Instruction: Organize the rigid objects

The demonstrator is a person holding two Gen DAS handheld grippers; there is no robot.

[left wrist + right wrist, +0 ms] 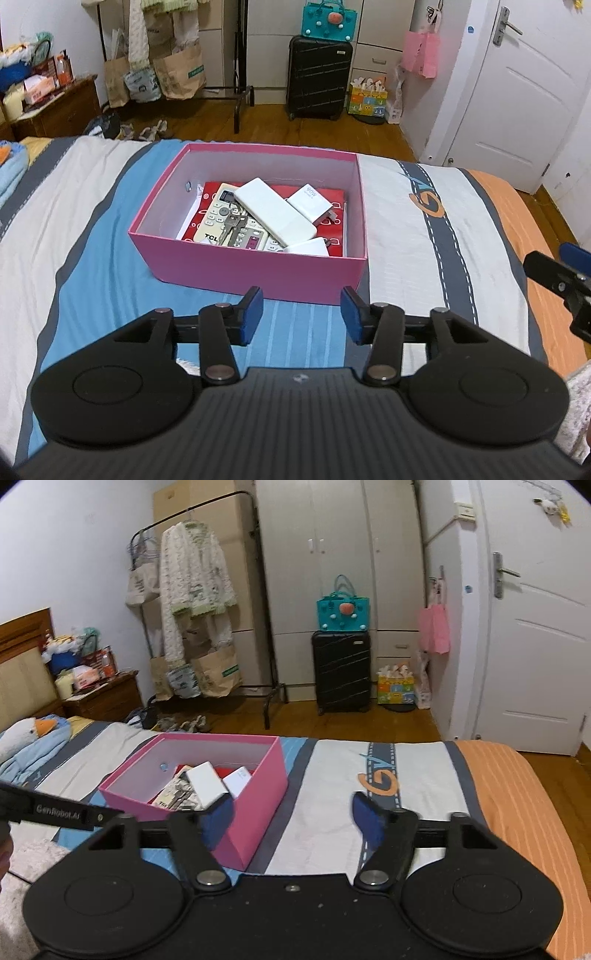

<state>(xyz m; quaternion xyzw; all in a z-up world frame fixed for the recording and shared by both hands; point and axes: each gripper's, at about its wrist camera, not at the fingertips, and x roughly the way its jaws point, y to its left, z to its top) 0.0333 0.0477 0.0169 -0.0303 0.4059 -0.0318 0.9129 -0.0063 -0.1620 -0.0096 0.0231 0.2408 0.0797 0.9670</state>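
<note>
A pink box [258, 271] sits on the bed and holds a white power bank [275, 212], a TCL remote [218, 218], keys [232, 225], a white charger [314, 201] and a red packet [332, 229]. My left gripper [301, 314] is open and empty, just in front of the box's near wall. My right gripper [291, 821] is open and empty, above the bed to the right of the box [258, 812]. The right gripper also shows at the right edge of the left wrist view [565, 273].
The bed cover [424, 240] is striped blue, white, grey and orange. Beyond the bed are a black suitcase [341, 672], a clothes rack [199, 602], a wardrobe, a wooden nightstand [103, 698] and a white door [535, 627]. A plush goose [26, 734] lies at the left.
</note>
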